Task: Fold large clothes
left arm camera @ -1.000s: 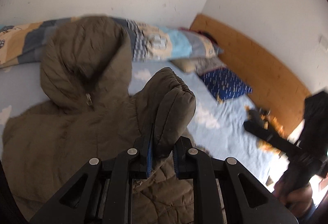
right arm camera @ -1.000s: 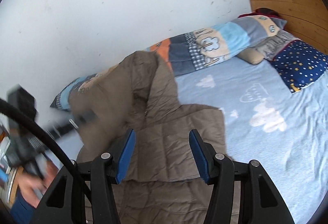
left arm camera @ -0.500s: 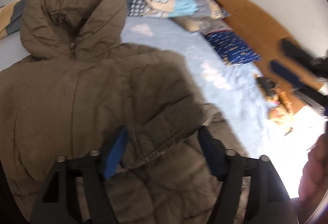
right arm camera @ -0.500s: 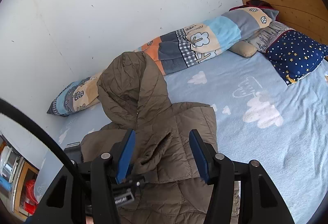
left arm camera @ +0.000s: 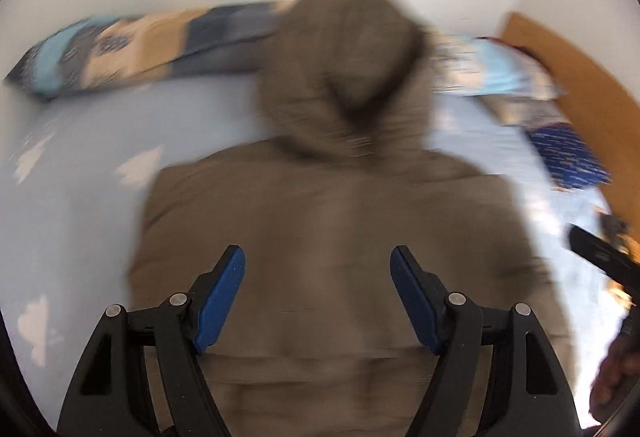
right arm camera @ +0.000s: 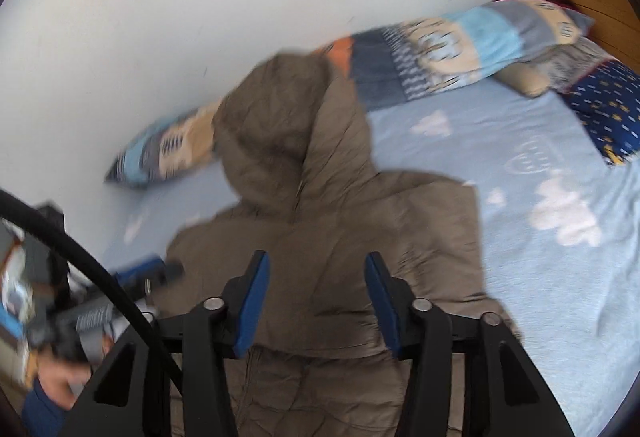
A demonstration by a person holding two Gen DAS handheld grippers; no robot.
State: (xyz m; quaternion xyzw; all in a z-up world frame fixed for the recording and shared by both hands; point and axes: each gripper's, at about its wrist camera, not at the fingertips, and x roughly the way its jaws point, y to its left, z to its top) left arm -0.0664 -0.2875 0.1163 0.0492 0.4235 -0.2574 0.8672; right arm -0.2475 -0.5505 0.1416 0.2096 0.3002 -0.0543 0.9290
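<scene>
On the pale blue cloud-print bed sheet [right arm camera: 560, 277] the brown hooded puffer jacket [right arm camera: 340, 237] lies sleeves-in, and with left gripper [left arm camera: 318, 297] released and right gripper [right arm camera: 316, 297] empty, just narrowing, puffy sleeves may spring back.

The olive-brown hooded puffer jacket [right arm camera: 320, 237] is quilted cloth, matt with a faint sheen, creased and stitched in soft ridges. It lies on a pale blue bed sheet with white cloud prints [right arm camera: 560, 257], a soft, slightly fuzzy matt fabric. The long patchwork-print bolster [right arm camera: 460, 49] along the wall looks like smooth cotton. The navy star-print pillow [right arm camera: 604, 113] is matt cloth too. The orange-brown headboard [left arm camera: 580, 93] is smooth wood. Each hand-held gripper [left arm camera: 318, 301] is matt black plastic with blue pads [right arm camera: 252, 305] and small shiny metal pins.
</scene>
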